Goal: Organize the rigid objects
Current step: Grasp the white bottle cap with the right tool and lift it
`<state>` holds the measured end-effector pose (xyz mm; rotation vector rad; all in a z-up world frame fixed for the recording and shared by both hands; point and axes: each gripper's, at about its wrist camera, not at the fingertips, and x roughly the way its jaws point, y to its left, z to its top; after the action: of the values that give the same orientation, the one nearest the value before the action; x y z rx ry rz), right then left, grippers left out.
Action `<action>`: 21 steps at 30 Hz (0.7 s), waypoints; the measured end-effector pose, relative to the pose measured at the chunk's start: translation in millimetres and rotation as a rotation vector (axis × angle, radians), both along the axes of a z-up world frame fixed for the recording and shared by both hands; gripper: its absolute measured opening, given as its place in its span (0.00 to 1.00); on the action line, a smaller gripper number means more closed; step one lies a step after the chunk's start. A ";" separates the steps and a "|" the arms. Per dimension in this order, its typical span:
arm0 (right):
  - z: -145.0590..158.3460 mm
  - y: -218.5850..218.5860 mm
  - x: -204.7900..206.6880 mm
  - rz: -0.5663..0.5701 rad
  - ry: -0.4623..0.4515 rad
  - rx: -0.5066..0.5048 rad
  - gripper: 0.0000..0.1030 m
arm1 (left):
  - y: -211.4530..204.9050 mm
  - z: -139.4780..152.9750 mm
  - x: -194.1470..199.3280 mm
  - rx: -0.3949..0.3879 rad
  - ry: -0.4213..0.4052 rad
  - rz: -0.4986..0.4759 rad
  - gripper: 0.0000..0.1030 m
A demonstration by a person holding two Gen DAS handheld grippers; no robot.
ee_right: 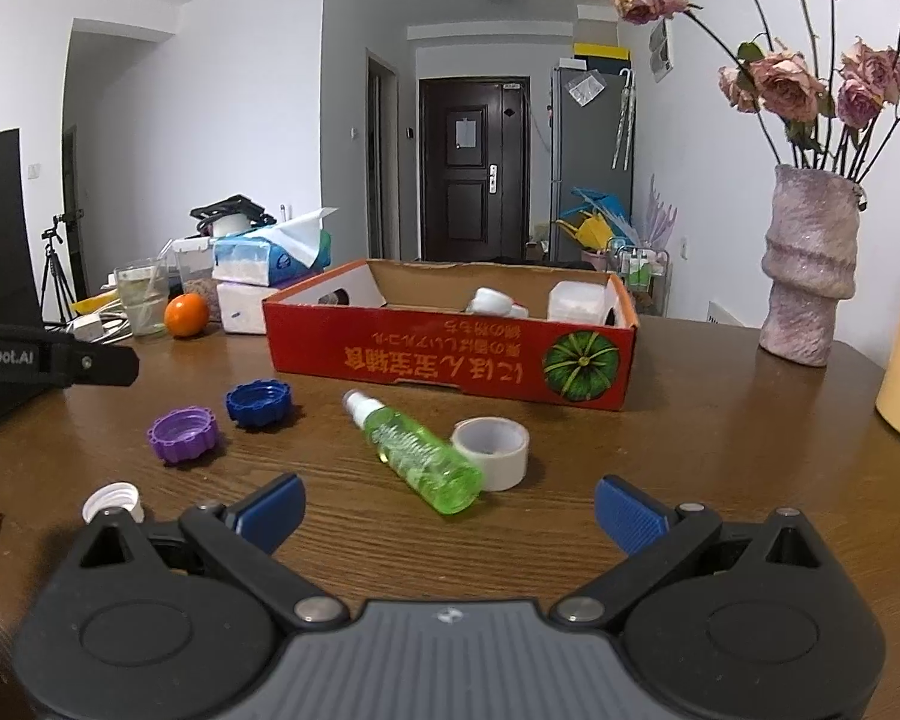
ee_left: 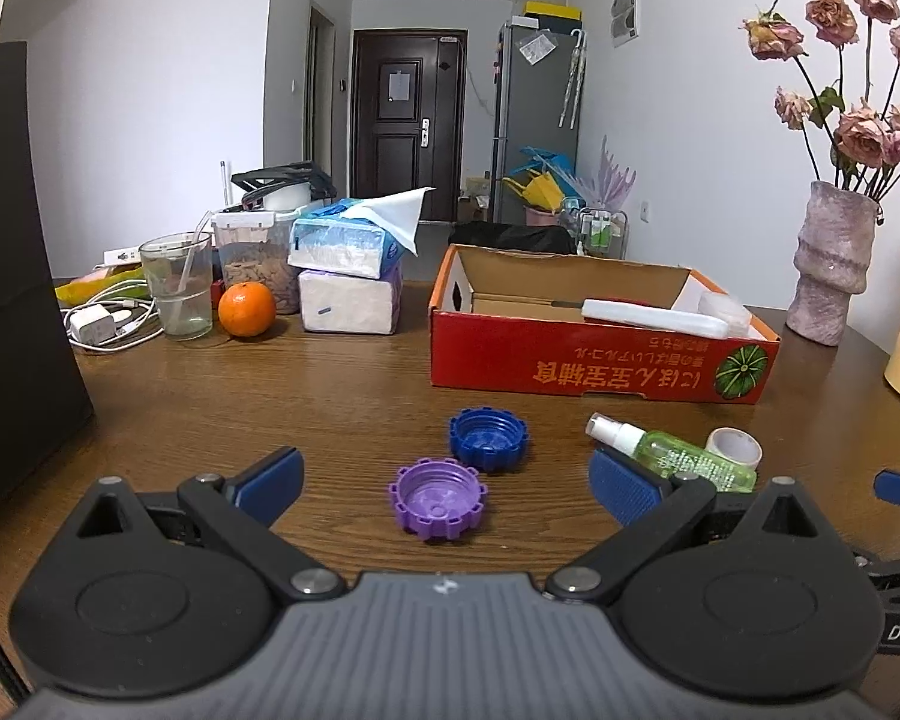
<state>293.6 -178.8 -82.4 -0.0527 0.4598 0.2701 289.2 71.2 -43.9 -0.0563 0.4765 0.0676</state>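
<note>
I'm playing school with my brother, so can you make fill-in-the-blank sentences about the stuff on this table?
1. The round purple plastic cap lies on the wooden table beside a cap coloured ____.
2. The green spray bottle lies on its ____.
3. The white tape roll touches the ____ bottle.
4. Both the left claw and the right claw are ____.

Missing words: blue; side; green; open

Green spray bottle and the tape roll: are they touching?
Cannot tell. In the right wrist view the green spray bottle overlaps the tape roll with no gap visible, but it may only be in front.
</note>
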 end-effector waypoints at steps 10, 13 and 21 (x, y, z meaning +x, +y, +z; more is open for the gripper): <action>-6.1 43.8 -3.0 0.077 0.018 -0.018 0.99 | 28.3 -3.7 -0.7 -0.002 0.016 -0.006 1.00; -7.2 55.6 -2.5 0.098 0.029 -0.017 0.98 | 33.3 -5.1 -2.7 0.013 0.017 -0.017 1.00; -10.4 89.6 -4.6 0.157 0.075 -0.005 0.95 | 49.8 -9.1 -8.8 0.052 0.019 -0.042 1.00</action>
<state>288.9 -89.2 -92.8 -0.0841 0.5315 0.4261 280.3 121.0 -53.0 0.0050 0.4947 0.0396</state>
